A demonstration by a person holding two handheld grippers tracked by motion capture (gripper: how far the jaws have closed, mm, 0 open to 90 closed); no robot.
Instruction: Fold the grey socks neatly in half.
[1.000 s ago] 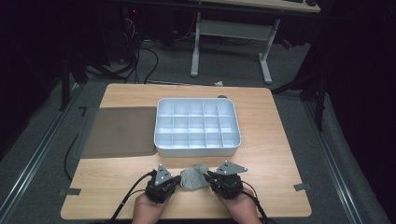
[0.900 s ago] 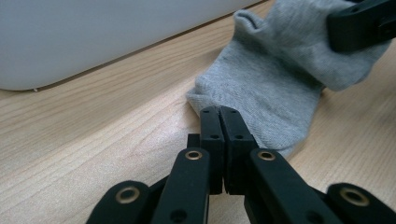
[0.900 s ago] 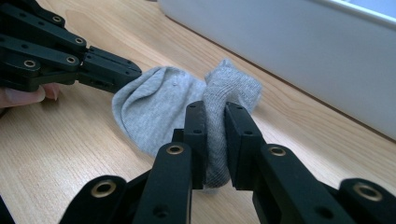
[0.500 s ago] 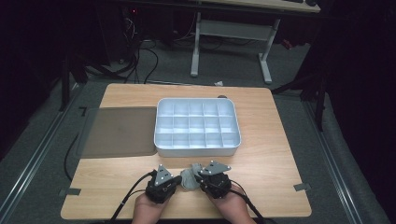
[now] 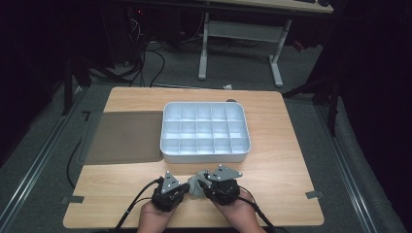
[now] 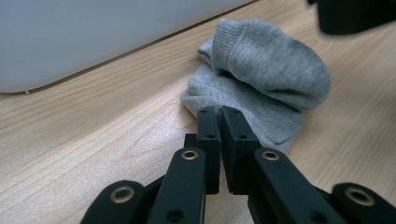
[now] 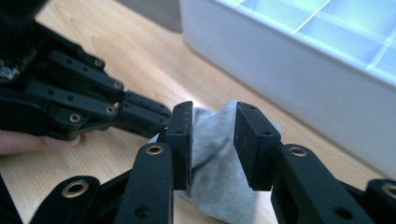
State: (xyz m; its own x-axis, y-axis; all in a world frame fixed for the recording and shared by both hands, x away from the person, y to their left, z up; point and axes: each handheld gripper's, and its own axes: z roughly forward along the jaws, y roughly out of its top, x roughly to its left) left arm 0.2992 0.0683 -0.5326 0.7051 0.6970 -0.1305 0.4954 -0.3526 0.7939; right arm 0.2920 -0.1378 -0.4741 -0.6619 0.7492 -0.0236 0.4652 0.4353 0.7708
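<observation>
Left gripper (image 6: 220,112) is clenched on the grey sock's (image 6: 266,74) near edge. Right gripper (image 7: 212,123), jaws released, straddles the sock's fold: clamp deep, keeping fabric centred between jaws.

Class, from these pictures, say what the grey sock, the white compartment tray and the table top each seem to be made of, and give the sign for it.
Grey sock: knitted fabric, matt; fine ribbed stitches and soft folds show. White compartment tray: probably moulded plastic, smooth with a slight sheen and rounded corners. Table top: pale wood or wood-look laminate; grain lines show, but which of the two cannot be told.
</observation>
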